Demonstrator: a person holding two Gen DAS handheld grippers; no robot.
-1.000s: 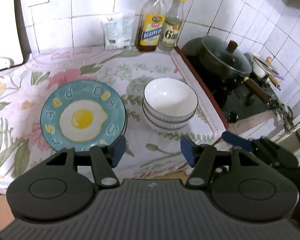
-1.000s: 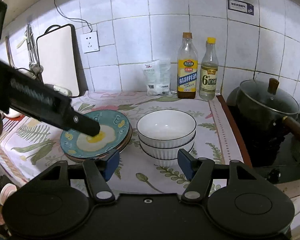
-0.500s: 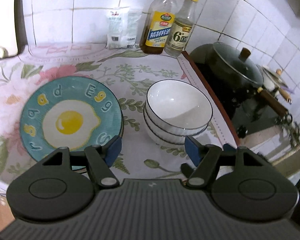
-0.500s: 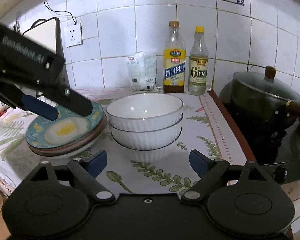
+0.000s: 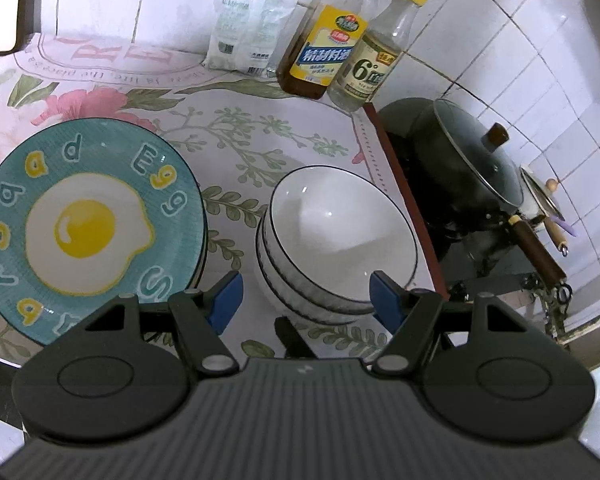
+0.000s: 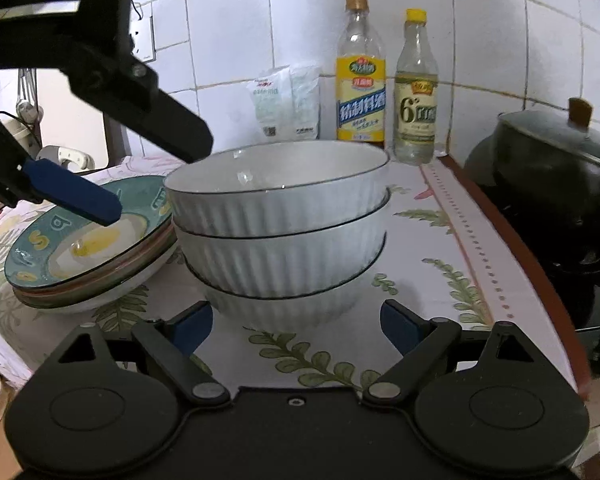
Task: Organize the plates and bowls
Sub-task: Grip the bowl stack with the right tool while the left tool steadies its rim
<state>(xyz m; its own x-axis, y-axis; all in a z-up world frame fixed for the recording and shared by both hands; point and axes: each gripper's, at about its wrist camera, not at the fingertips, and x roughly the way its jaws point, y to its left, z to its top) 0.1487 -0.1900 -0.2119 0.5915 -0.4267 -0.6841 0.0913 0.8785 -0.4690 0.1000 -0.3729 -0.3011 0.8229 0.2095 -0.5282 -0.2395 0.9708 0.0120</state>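
A stack of white ribbed bowls [image 5: 342, 236] [image 6: 280, 220] stands on the flowered cloth. To its left lies a stack of plates topped by a teal fried-egg plate [image 5: 86, 224] [image 6: 88, 236]. My left gripper [image 5: 306, 296] is open and empty, hovering above the near side of the bowls; it shows from the side in the right wrist view [image 6: 140, 168], over the plates. My right gripper [image 6: 296, 324] is open and empty, low at the base of the bowl stack, its jaws apart on either side of the lowest bowl.
Two bottles [image 5: 332, 40] [image 6: 414, 88] and a white bag [image 5: 248, 28] stand at the tiled wall. A dark lidded pot [image 5: 468, 164] [image 6: 556, 160] sits on the stove to the right. The counter's front edge is near.
Both grippers have moved forward and closer to the bowls. The right gripper has dropped to counter level at the stack's base. The left gripper has shifted right, over the bowls.
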